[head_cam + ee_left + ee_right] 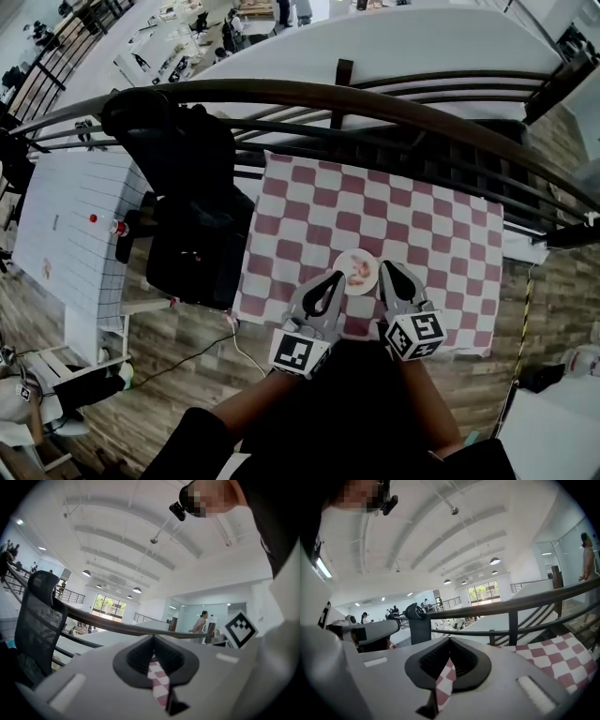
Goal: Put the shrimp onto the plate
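Head view shows the shrimp already lying on the plate, which sits on the checked cloth between the two claws. The left gripper and right gripper both have their jaws together with nothing held; only cloth shows behind them. Both tips sit just beside the rim, so a careless sideways move could probably knock the plate or snag the cloth and tip the shrimp off.
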The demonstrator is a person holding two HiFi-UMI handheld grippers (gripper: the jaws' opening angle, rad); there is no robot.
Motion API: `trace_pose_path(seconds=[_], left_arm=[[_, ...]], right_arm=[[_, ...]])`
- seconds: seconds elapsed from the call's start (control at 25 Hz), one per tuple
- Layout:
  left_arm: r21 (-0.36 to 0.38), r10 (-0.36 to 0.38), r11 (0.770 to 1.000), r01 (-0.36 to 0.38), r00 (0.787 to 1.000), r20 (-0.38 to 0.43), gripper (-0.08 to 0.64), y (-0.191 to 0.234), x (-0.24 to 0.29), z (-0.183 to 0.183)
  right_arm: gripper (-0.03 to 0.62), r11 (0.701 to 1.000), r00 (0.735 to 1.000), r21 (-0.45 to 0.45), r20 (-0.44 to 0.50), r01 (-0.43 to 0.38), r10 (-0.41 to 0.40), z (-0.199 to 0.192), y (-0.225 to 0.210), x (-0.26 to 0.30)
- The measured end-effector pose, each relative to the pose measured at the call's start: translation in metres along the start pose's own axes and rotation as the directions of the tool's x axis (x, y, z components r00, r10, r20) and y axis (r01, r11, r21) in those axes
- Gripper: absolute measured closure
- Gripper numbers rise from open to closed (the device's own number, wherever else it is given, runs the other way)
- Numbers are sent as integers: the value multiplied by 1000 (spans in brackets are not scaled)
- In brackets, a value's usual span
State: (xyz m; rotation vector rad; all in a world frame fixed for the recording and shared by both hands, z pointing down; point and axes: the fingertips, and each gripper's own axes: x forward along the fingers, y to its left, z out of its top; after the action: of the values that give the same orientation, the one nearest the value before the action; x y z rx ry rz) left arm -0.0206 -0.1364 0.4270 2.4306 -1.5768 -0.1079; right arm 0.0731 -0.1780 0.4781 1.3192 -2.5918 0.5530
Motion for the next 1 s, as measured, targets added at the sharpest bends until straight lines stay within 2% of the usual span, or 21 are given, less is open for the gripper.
trace_pose_path(seconds=[0.24, 0.4, 0.64, 0.88, 1.0], left_arm=[[17, -44, 999, 44, 999, 9, 551, -11, -14, 0], [33, -45, 998, 44, 999, 5, 551, -19, -22, 6], [63, -109, 992, 107, 993, 36, 551, -39, -40, 5], [99, -173, 981, 169, 984, 36, 551, -65, -57, 5], [153, -212, 967, 203, 976, 45, 551, -80, -65, 6]], right_arm=[[594, 999, 998, -27, 69, 17, -15, 11, 23, -28], [594, 998, 993, -34, 115, 45, -40, 12, 39, -47], [594, 990, 982, -91, 165, 109, -93, 14, 65, -77], [594, 979, 972, -116, 184, 169, -146, 6, 80, -104], [594, 977, 969, -112, 190, 183, -160, 0, 86, -115]])
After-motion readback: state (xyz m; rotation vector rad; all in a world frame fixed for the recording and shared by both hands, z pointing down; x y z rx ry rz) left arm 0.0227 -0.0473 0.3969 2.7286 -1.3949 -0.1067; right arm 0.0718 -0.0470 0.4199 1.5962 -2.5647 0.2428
